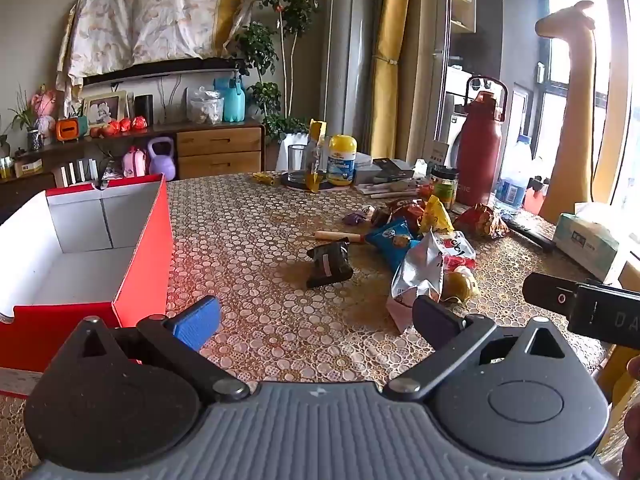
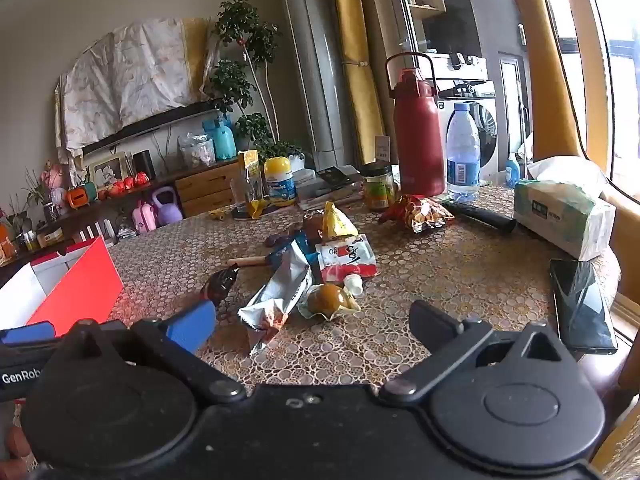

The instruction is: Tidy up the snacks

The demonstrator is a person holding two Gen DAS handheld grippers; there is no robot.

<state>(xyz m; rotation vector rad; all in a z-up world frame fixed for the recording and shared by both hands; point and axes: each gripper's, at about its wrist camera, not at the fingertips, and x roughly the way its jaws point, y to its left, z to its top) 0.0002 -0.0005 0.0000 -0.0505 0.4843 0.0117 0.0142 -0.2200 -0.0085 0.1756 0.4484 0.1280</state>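
Nearest the right gripper point(image 2: 312, 328), the crinkled silver packet point(image 2: 280, 300) lies loose and could slide or spill from its torn end if pinched askew. Both grippers tilt downward, jaws spread wide and empty; the left gripper point(image 1: 316, 316) faces the dark packet point(image 1: 330, 263) mid-table. Further snacks crowd the far right edge, the red box point(image 1: 148, 248) the left edge.

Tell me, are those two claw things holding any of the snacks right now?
No. The left gripper and right gripper both stand wide open above the table, nothing between their fingers; the snack packets lie untouched.
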